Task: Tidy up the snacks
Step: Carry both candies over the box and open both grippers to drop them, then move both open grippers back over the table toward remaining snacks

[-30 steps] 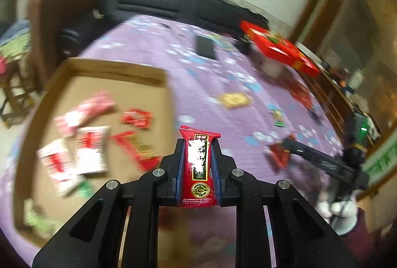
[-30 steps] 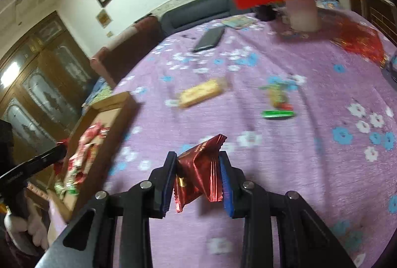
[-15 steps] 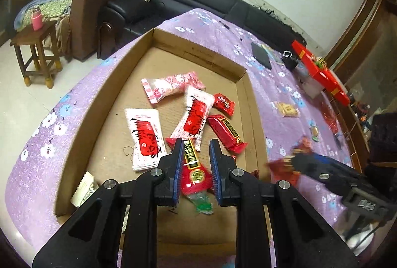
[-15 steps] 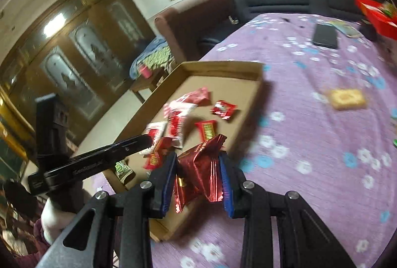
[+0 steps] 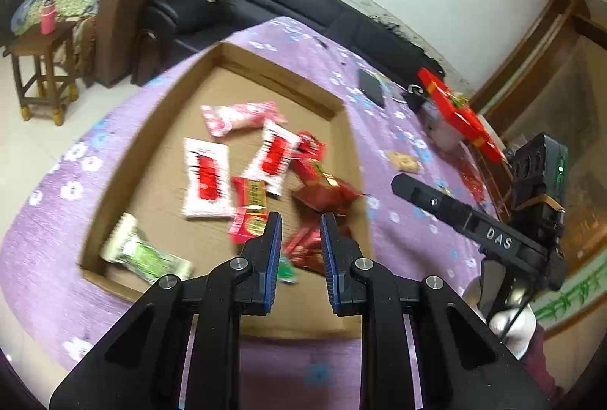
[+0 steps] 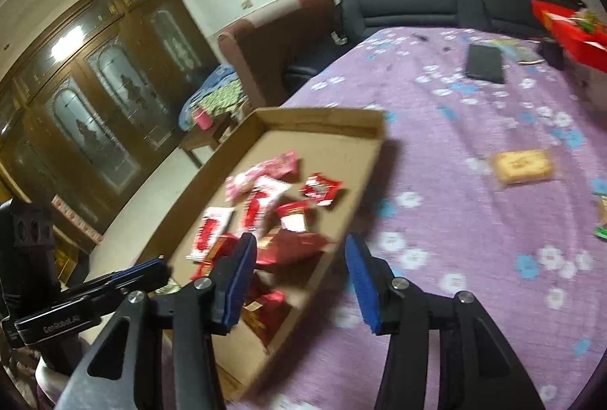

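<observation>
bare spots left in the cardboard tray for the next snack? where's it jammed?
Free: the shallow cardboard tray has bare floor along its far wall beyond the pink packet, and down the left wall beside the white-and-red packet. Crowded: the near right corner, where dark red foil packets pile under the open left gripper.

Indoor light was soft, fairly dim w/ warm cast; a ceiling lamp glared off the glass cabinet doors (image 6: 102,98) in right wrist view; both fisheye views bent hard at edges w/ black vignette corners; motion blur smeared the snacks in the cardboard tray (image 5: 337,106) and the floral tablecloth (image 6: 474,220); gripper fingers stayed sharp; shadows faint, diffuse beside tray wall.
</observation>
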A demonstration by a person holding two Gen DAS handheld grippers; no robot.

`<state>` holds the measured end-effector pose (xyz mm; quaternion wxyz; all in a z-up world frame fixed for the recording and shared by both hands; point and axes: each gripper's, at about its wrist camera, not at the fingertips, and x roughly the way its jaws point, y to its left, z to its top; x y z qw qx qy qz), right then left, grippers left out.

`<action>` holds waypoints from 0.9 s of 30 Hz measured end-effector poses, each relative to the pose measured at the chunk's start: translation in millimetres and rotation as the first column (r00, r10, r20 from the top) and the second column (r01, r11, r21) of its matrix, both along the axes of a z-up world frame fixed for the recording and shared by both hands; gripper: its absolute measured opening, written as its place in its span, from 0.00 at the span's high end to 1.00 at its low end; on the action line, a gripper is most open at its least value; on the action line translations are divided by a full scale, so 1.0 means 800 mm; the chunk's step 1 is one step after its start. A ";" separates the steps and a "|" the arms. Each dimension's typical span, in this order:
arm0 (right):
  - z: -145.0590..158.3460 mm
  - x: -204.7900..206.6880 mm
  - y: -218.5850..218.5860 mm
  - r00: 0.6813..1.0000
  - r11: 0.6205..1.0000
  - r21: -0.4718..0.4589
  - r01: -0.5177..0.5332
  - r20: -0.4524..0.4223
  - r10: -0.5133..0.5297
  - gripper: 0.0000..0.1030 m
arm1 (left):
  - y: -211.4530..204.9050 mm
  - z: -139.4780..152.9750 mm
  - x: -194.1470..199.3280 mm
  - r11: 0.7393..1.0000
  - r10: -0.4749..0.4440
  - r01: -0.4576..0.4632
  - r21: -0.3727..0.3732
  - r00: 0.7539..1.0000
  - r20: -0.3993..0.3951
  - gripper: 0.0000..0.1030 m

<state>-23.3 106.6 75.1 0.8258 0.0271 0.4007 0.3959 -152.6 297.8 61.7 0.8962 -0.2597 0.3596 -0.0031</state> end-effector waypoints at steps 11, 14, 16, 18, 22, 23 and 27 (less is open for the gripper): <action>-0.019 0.030 -0.128 0.981 0.981 -0.024 0.194 -0.009 -0.194 0.46 | -0.105 0.009 0.012 0.975 -0.207 0.207 0.083 0.978 -0.003 0.69; -0.027 0.044 -0.155 0.971 0.970 -0.030 0.240 -0.007 -0.240 0.45 | -0.144 0.010 0.017 0.956 -0.262 0.262 0.131 0.965 -0.021 0.69; -0.035 0.047 -0.169 0.967 0.967 -0.019 0.253 -0.003 -0.253 0.45 | -0.160 0.012 0.016 0.952 -0.280 0.281 0.120 0.960 -0.023 0.69; -0.046 0.047 -0.183 0.965 0.965 0.011 0.261 0.001 -0.261 0.45 | -0.172 0.015 0.010 0.956 -0.275 0.276 0.101 0.961 -0.019 0.69; -0.056 0.053 -0.209 0.960 0.959 0.089 0.270 -0.103 -0.261 0.45 | -0.187 0.027 -0.019 0.972 -0.208 0.211 0.101 0.977 -0.041 0.69; -0.055 0.051 -0.214 0.958 0.956 0.099 0.276 -0.104 -0.266 0.45 | -0.190 0.032 -0.028 0.977 -0.187 0.190 0.097 0.982 -0.039 0.69; -0.065 0.052 -0.216 0.952 0.955 0.082 0.284 -0.143 -0.271 0.45 | -0.197 0.048 -0.065 0.985 -0.088 0.090 0.147 0.996 -0.023 0.69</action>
